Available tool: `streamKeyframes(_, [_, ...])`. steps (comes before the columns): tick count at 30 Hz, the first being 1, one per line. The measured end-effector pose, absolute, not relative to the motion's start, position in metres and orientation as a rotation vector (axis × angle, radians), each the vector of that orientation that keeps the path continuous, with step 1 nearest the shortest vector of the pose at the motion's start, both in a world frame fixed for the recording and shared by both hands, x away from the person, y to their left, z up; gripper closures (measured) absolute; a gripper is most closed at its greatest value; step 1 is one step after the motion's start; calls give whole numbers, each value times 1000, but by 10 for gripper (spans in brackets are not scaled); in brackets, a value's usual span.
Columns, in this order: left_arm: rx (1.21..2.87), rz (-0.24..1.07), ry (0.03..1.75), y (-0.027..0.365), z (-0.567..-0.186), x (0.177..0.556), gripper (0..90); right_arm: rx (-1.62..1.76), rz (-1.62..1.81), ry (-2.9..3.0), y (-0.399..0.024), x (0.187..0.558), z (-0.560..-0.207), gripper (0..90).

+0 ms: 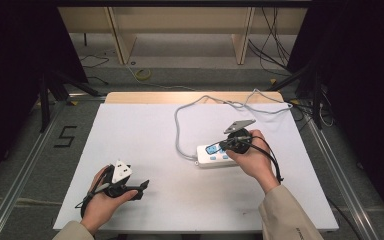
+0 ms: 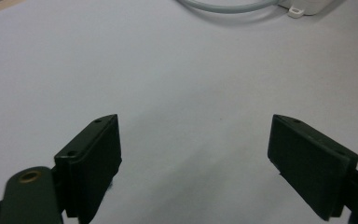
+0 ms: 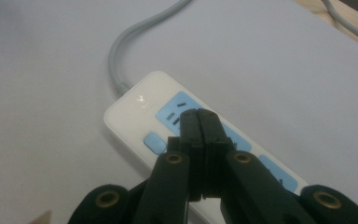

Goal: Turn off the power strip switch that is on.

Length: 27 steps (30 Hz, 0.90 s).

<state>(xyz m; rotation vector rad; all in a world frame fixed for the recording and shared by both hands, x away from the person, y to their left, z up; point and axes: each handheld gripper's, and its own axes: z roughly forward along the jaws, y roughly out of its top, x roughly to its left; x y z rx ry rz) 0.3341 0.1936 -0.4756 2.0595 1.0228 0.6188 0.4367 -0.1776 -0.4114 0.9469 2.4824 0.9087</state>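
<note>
A white power strip [image 1: 211, 155] with blue sockets lies right of the table's middle, and its grey cable [image 1: 179, 131] loops off toward the far edge. My right gripper [image 1: 226, 145] hangs over the strip's right part, its jaws pressed together with nothing between them. In the right gripper view the shut tips [image 3: 199, 115] sit just above a blue socket of the power strip [image 3: 133, 109], beside a small blue button [image 3: 153, 142]; whether they touch it I cannot tell. My left gripper [image 1: 143, 187] rests near the front left, open. Its jaws [image 2: 198, 154] are wide apart over bare white surface.
The white table top [image 1: 140, 135] has a wooden strip [image 1: 145, 97] along its far edge. A second grey cable [image 1: 260, 102] runs across that edge. Dark stands [image 1: 45, 100] flank the table, and a "5" mark [image 1: 66, 136] lies on the floor at left.
</note>
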Motion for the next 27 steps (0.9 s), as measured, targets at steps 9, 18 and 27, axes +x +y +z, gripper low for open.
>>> streamKeyframes(9, [2059, 619, 1023, 194, -476, 334, 172, 936, 907, 2494, -173, 438, -413, 900])
streamKeyframes(18, [2058, 621, 1023, 194, -475, 334, 172, 941, 898, 2503, -170, 438, -414, 900])
streamKeyframes(27, [2060, 621, 1023, 194, -475, 334, 172, 926, 893, 2515, -168, 440, -416, 900])
